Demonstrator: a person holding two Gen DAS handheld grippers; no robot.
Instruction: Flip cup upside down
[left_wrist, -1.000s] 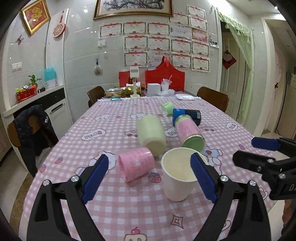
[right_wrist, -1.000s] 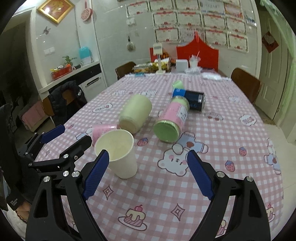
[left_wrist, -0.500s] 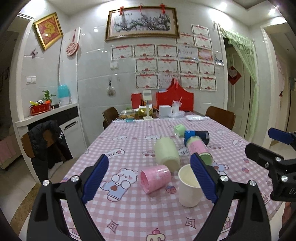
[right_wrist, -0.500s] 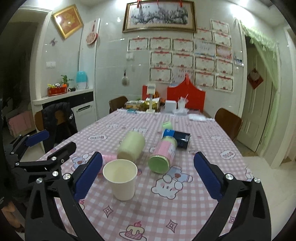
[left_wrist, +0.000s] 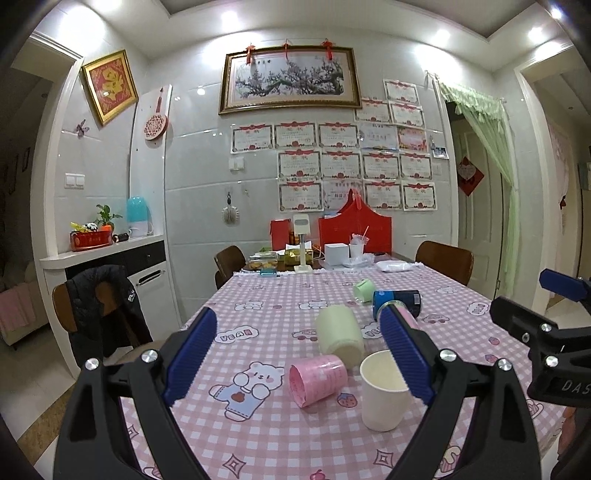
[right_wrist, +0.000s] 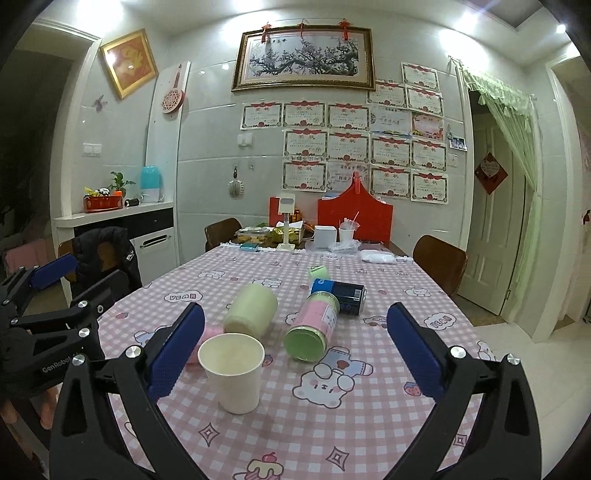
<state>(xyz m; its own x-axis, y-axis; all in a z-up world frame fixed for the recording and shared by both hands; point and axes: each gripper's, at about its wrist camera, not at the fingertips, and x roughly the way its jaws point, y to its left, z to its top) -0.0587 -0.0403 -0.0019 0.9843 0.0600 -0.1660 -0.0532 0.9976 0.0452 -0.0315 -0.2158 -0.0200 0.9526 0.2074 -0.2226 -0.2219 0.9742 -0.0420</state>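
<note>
upright paper cup (right_wrist: 233, 369) beside left finger of wide-open right gripper (right_wrist: 295, 354), untouched

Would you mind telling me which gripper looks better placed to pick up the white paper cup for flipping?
Probably the left gripper: the upright white paper cup sits close by its right finger. The right gripper, also open, has it further off-centre.

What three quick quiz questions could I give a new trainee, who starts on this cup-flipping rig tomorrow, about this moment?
1. True or false: the white paper cup stands upright, mouth up.
2. Which is open: the left gripper, the right gripper, or both?
3. How does the pink cup lie?

Key: 1. True. 2. Both, each holding nothing. 3. On its side, left of the paper cup in the left wrist view.
</note>
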